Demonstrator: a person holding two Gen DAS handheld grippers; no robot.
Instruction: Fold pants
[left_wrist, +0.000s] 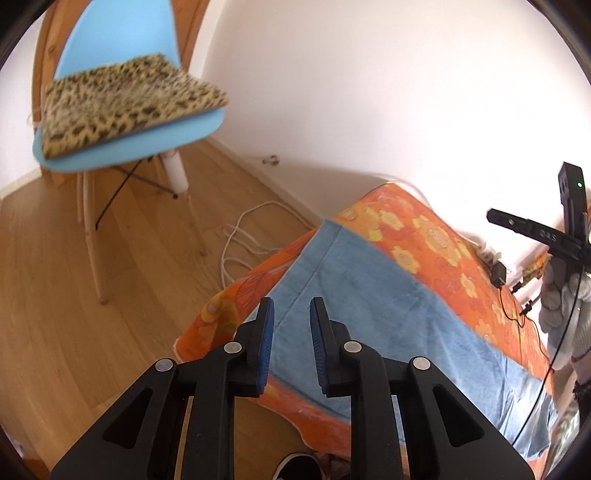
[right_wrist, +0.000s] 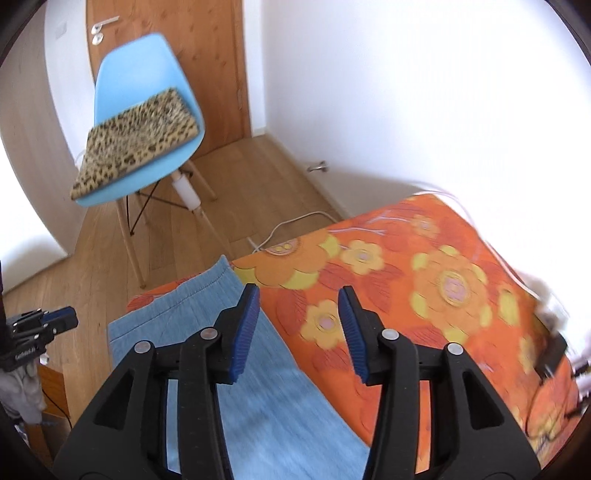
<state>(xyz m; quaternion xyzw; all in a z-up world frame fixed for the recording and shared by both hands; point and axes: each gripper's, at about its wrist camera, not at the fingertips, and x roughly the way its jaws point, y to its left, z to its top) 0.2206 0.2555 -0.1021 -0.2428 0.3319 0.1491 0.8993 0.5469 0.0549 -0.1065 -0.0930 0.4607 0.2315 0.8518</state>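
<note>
Light blue pants (left_wrist: 369, 310) lie flat on an orange flowered cover (left_wrist: 436, 240), legs reaching toward the far left corner. My left gripper (left_wrist: 291, 343) is open and empty, hovering above the pants near the cover's near edge. In the right wrist view the pants (right_wrist: 266, 387) lie along the left side of the cover (right_wrist: 424, 295). My right gripper (right_wrist: 299, 332) is open and empty, above the right edge of the pants. The right gripper's body shows at the far right of the left view (left_wrist: 554, 236); the left gripper shows at the left edge of the right view (right_wrist: 40, 328).
A blue chair (left_wrist: 147, 140) with a leopard-print cushion (left_wrist: 122, 103) stands on the wooden floor (left_wrist: 74, 295) beyond the cover. White cables (left_wrist: 243, 236) lie on the floor by the wall. A black adapter with wires (left_wrist: 498, 275) lies on the cover's far right.
</note>
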